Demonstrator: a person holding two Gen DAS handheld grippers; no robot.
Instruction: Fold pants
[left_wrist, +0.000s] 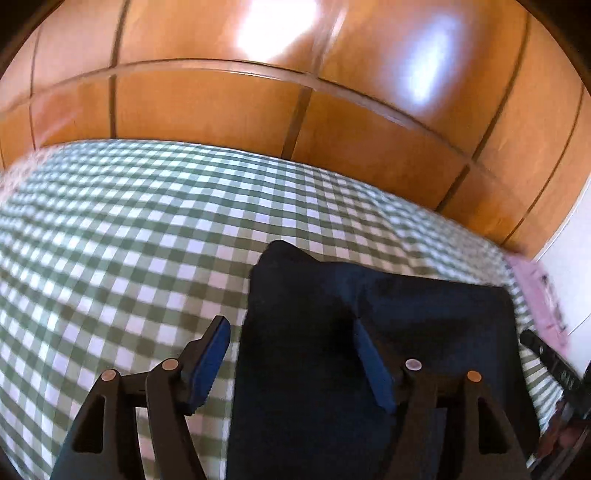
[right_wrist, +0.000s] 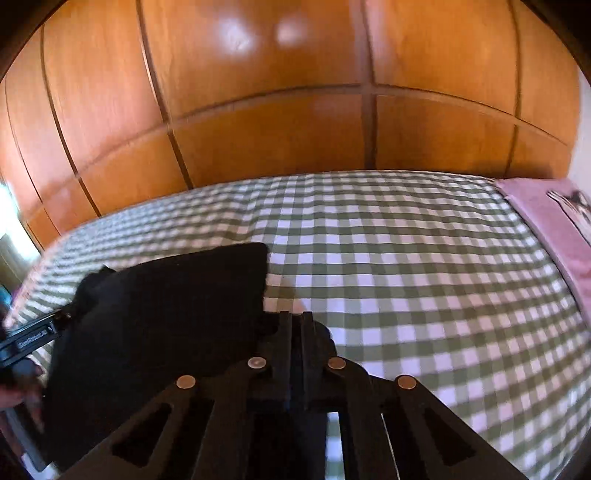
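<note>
Dark navy pants (left_wrist: 369, 332) lie folded in a compact stack on a green-and-white checked bedcover (left_wrist: 129, 221). My left gripper (left_wrist: 291, 328) is open: its left finger hangs over the bare cover, its right finger lies on the pants, and the left edge of the stack sits between them. In the right wrist view the pants (right_wrist: 155, 332) lie at the lower left. My right gripper (right_wrist: 294, 317) is shut at the stack's right edge, with dark cloth bunched around its tips.
A glossy wooden wardrobe (left_wrist: 258, 103) runs behind the bed. A pink cloth (right_wrist: 554, 229) lies at the bed's right end. The left gripper's body and the hand holding it (right_wrist: 26, 347) show at the left of the right wrist view.
</note>
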